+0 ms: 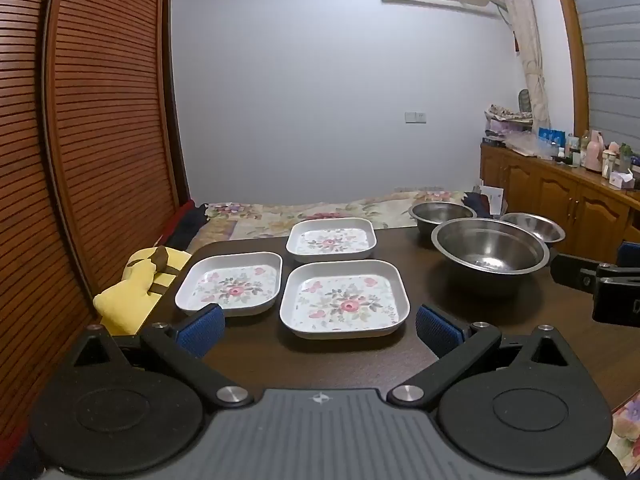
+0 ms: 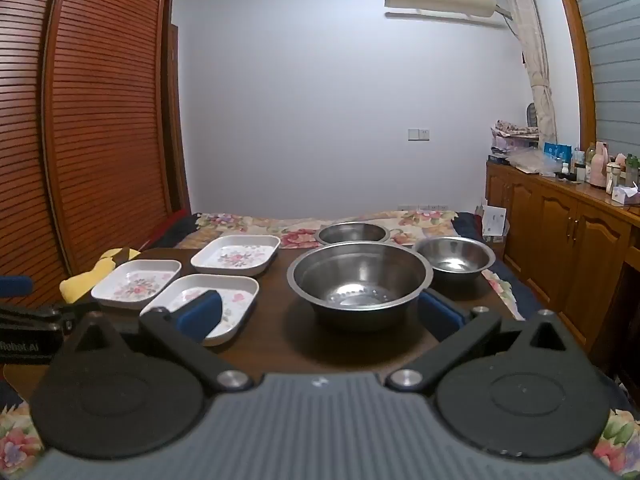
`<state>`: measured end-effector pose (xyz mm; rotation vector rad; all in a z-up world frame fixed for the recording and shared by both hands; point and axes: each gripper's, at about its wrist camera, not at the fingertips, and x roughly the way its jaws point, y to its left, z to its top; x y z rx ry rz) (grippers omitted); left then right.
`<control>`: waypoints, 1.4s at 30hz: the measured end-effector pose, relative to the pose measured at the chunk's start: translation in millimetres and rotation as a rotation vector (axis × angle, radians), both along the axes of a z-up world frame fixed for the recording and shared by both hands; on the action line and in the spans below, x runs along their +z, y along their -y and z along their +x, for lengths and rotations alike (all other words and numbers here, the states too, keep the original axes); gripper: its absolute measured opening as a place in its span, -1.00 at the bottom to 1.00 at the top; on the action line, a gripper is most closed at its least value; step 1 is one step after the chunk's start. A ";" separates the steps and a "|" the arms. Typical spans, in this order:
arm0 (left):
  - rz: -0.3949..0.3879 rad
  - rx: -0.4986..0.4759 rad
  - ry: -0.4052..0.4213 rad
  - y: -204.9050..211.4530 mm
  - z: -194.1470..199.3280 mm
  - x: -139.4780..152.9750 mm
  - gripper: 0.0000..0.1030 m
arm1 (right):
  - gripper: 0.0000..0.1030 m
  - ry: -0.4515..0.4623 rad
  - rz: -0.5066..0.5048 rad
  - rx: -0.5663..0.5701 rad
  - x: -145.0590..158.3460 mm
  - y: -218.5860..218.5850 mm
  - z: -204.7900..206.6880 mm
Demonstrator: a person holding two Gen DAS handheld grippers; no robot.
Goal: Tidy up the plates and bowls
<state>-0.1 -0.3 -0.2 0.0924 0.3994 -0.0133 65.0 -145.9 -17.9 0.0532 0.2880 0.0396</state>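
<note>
Three square white plates with flower prints lie on the dark table (image 1: 256, 356): the nearest plate (image 1: 344, 299), one to its left (image 1: 230, 282) and one behind (image 1: 331, 239). To the right stand three steel bowls: a large bowl (image 1: 489, 255), a far bowl (image 1: 441, 216) and a small bowl (image 1: 534, 227). My left gripper (image 1: 320, 330) hangs open just short of the nearest plate, nothing between its blue pads. My right gripper (image 2: 320, 314) is open before the large bowl (image 2: 360, 280), its left pad (image 2: 200, 314) over the nearest plate (image 2: 202, 300).
A yellow plush toy (image 1: 136, 292) lies off the table's left edge. A flowered bed (image 1: 320, 210) runs behind the table. A slatted wooden wardrobe (image 1: 80, 140) stands at the left and a cluttered wooden cabinet (image 1: 560, 196) at the right.
</note>
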 end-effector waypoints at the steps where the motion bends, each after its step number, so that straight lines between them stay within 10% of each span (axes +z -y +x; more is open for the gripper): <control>1: -0.002 -0.001 0.000 -0.1 -0.1 0.1 1.00 | 1.00 0.000 0.001 0.001 -0.1 0.0 0.0; 42: 0.009 0.008 0.002 -6.8 1.2 4.9 1.00 | 1.00 0.020 0.005 -0.011 4.2 4.5 -3.8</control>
